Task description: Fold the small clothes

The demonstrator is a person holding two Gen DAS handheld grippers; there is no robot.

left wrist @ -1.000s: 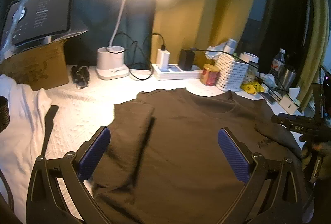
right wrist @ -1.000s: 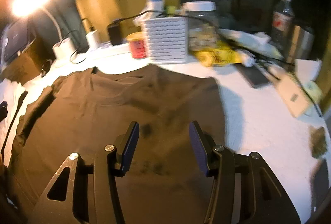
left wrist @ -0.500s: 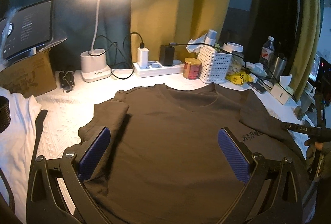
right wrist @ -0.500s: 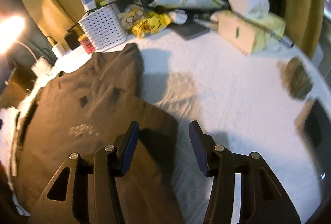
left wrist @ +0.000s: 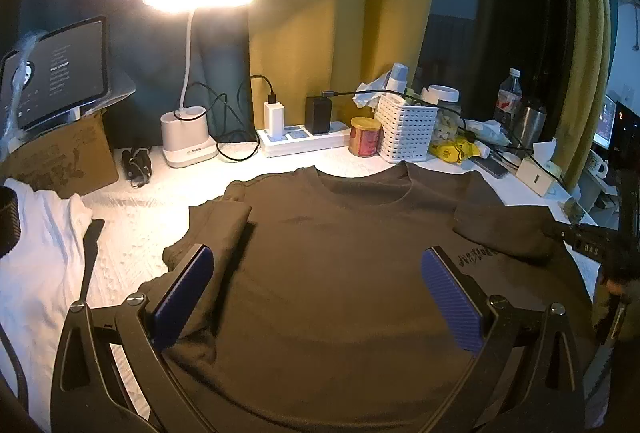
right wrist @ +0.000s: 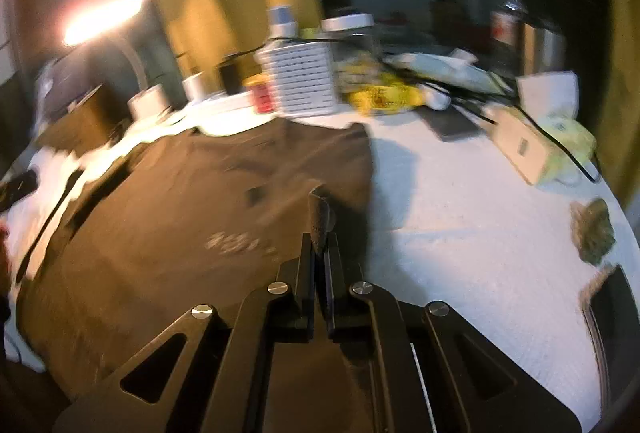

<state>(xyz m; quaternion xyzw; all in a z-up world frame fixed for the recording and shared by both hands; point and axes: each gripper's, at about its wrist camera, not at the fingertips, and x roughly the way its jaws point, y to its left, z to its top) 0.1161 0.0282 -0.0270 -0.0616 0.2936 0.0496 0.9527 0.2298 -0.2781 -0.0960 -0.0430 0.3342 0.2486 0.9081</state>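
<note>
A dark brown T-shirt (left wrist: 340, 253) lies spread flat on the white table cover (right wrist: 460, 233), collar toward the back. Its left sleeve (left wrist: 216, 229) is folded inward, and so is its right sleeve (left wrist: 504, 233). My left gripper (left wrist: 316, 257) hovers over the shirt's chest, open, with nothing between its blue pads (left wrist: 184, 293). My right gripper (right wrist: 319, 253) is over the shirt's right edge, jaws shut, with a small brown fold of the shirt (right wrist: 318, 217) pinched and sticking up between them. From the left wrist the right gripper (left wrist: 576, 235) shows at the far right. The right wrist view is blurred.
A lit desk lamp (left wrist: 188, 137), a power strip (left wrist: 304, 141), a red can (left wrist: 364, 137) and a white basket (left wrist: 408, 131) line the back. A white garment (left wrist: 40, 253) lies left beside a cardboard box (left wrist: 60, 161). A tissue box (right wrist: 532, 149) and a bottle (right wrist: 506, 21) stand right.
My right gripper's jaws went from open to shut on the shirt's right edge, and its view swung back over the shirt. The left gripper drifted a little and stayed open.
</note>
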